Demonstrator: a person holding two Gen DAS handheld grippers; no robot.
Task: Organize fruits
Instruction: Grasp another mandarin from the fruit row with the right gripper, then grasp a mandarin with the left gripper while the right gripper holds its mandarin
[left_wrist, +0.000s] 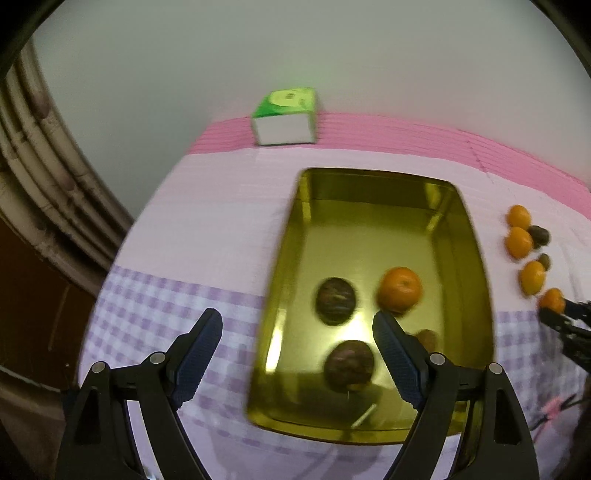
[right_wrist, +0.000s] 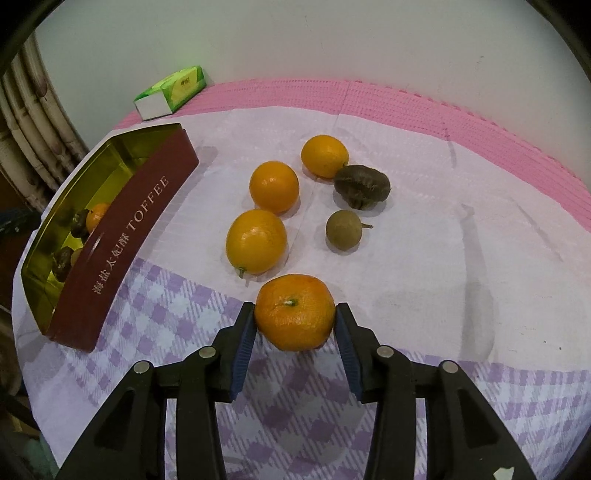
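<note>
1. while the left wrist view looks down over the gold-lined tin (left_wrist: 373, 192), the left claw (left_wrist: 297, 326) stands wide open above its near end with nothing between its pads. inside the tin lie one orange (left_wrist: 400, 288) and two dark wrinkled fruits (left_wrist: 335, 301), with a third brownish one half hidden behind the right finger. four more oranges and two dark fruits sit on the cloth to the right of the tin, and the right claw (left_wrist: 554, 308) shows at that edge, at the nearest orange. a green tissue pack (left_wrist: 286, 114) stands at the far edge of the table (left_wrist: 207, 229); its print is too blurred to read here.

2. as seen from the right wrist view, the right claw (right_wrist: 294, 319) has both pads against the sides of a mandarin (right_wrist: 294, 317), so it grips that fruit, which looks to rest on or just above the checked cloth. three oranges, a dark wrinkled fruit (right_wrist: 362, 186) and a small greenish-brown fruit (right_wrist: 344, 229) remain loose beyond it.

3. step in hand, by judgement: picking up the mandarin for the tin. next move calls for a lift clear of the cloth, a carry leftward over the tin's red wall (right_wrist: 125, 243), then a low release on bare floor.

4. writing: the red wall reads "toffee" after a row of chinese characters; tissue pack print unreadable.
</note>
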